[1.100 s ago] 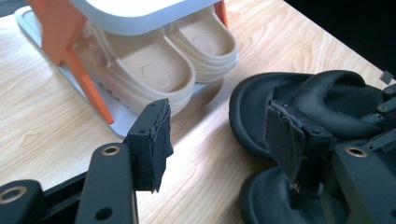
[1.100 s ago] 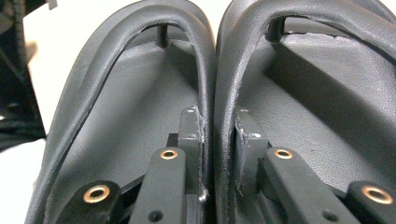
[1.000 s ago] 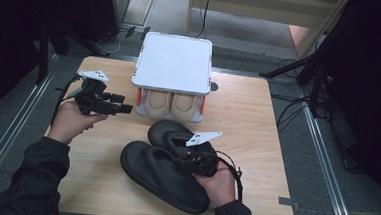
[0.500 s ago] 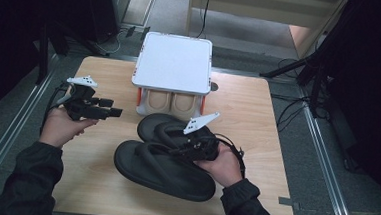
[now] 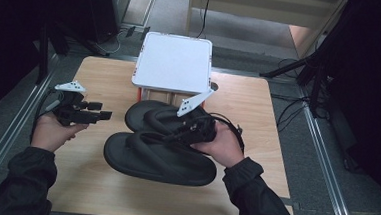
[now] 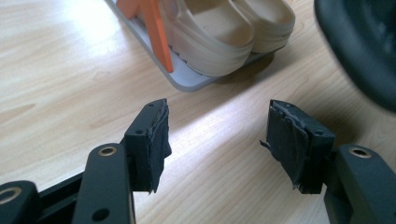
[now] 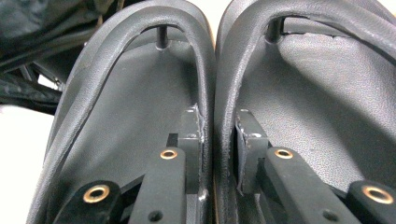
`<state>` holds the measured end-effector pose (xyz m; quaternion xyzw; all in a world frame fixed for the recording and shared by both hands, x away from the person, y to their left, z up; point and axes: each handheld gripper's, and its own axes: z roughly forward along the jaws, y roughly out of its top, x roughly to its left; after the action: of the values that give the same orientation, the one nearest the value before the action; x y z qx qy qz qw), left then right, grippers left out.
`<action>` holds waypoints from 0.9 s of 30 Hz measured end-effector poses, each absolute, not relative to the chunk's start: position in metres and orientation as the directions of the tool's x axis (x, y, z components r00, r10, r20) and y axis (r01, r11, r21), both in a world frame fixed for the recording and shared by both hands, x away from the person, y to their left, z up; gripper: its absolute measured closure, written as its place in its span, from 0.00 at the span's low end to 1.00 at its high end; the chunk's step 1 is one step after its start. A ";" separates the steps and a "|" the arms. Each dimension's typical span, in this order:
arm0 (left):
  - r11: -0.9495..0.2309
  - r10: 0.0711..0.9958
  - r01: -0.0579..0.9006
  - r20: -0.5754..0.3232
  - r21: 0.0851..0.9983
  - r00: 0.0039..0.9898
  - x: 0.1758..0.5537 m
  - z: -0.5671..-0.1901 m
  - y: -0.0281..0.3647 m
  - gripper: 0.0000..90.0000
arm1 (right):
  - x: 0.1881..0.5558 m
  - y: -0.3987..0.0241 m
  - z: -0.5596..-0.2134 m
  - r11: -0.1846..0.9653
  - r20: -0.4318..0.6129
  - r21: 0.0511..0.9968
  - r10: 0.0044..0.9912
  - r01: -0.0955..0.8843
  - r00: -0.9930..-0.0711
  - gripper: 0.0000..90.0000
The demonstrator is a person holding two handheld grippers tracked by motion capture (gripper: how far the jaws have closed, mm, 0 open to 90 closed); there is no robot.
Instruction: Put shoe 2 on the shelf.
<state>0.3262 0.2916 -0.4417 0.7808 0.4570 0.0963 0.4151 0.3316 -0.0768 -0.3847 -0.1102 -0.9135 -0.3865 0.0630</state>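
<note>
Black flip-flops [image 5: 160,153] with matte black straps [image 7: 205,70]. Beige clogs [image 6: 224,32] on a grey rack base [image 6: 187,81] with an orange upright [image 6: 156,32]. White rack top [image 5: 174,61]. Pale wood-grain table [image 5: 248,106]. Black gripper pads [image 6: 152,140]. Black sleeves [image 5: 21,177].

wooden table [image 5: 257,121] | white-lidded rack [image 5: 174,61] at far edge | beige shoes [image 6: 224,32] inside on grey tray, orange post [image 6: 156,32] beside
</note>
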 end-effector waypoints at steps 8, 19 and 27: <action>-0.232 0.798 0.652 -0.242 0.722 0.552 0.327 -0.448 0.294 0.45 | 0.353 -0.073 -0.351 0.640 0.192 0.717 0.201 0.277 -0.961 0.86; -0.248 0.791 0.647 -0.236 0.721 0.565 0.328 -0.450 0.290 0.45 | 0.401 -0.058 -0.302 0.605 0.143 0.704 0.393 0.373 -0.908 0.86; -0.248 0.786 0.646 -0.240 0.721 0.570 0.330 -0.449 0.288 0.45 | 0.436 -0.043 -0.300 0.551 0.125 0.684 0.558 0.479 -0.820 0.86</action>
<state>0.3295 0.2879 -0.4493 0.7855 0.4559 0.0852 0.4098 0.4355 -0.0428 -0.3004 -0.2948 -0.8789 -0.3713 -0.0534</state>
